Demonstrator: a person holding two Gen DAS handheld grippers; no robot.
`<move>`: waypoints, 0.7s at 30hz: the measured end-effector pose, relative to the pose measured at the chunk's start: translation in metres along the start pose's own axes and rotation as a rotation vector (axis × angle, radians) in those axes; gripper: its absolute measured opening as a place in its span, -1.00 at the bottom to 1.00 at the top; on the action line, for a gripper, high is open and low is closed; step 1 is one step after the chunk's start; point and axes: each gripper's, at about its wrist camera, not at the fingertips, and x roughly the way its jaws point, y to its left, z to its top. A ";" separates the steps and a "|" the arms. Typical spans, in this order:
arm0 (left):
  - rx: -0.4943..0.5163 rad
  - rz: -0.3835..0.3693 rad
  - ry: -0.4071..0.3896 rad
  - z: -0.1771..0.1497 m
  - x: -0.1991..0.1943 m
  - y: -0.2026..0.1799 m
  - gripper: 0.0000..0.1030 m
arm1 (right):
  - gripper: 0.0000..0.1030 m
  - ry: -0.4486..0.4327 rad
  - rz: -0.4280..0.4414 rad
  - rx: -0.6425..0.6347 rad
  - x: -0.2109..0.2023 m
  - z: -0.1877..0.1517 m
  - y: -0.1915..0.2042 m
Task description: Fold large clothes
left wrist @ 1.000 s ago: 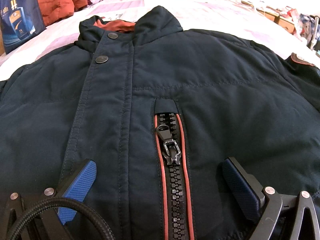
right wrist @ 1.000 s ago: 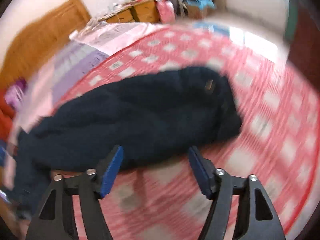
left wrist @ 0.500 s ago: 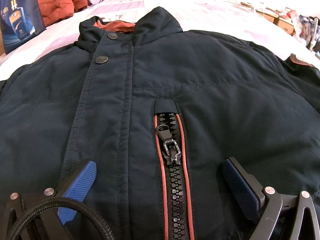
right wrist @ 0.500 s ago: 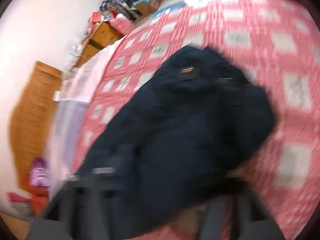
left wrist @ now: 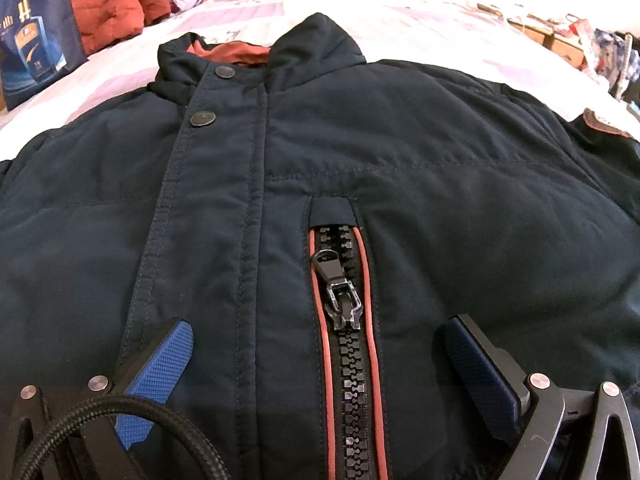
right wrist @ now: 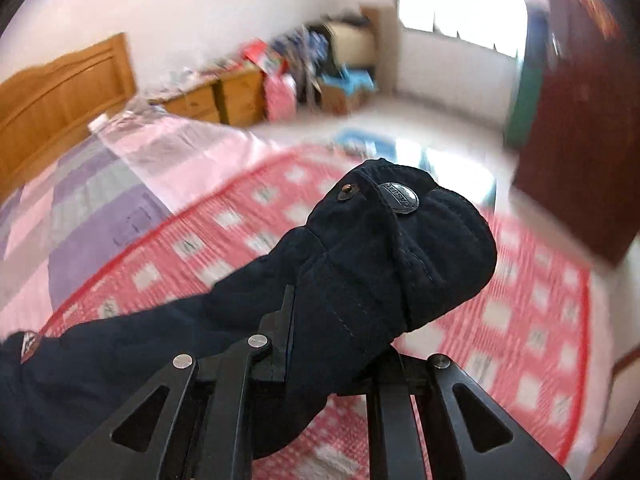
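Jacket (left wrist: pixel 400 168) lies front-up on bed (left wrist: pixel 400 20), filling frame, unfolded. We rest left hand-held gripper (left wrist: pixel 316 344) open astride zipper (left wrist: pixel 344 320), lower centre. Right hand-held gripper (right wrist: pixel 332 320) clamps sleeve cuff (right wrist: pixel 400 240), raised mid-frame. First fold barely begun; rest remains.
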 end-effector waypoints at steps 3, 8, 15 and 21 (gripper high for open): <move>-0.016 -0.022 0.008 0.002 0.000 0.003 1.00 | -0.75 -0.090 0.003 -0.136 -0.038 0.014 0.037; -0.054 -0.138 -0.011 0.018 -0.027 0.023 1.00 | -0.76 -0.231 0.083 -0.315 -0.107 0.027 0.115; -0.006 -0.090 -0.116 0.002 -0.085 0.094 1.00 | -0.76 -0.318 0.334 -0.499 -0.189 0.005 0.269; -0.121 -0.006 -0.058 -0.029 -0.087 0.172 1.00 | -0.76 -0.316 0.541 -0.759 -0.236 -0.091 0.412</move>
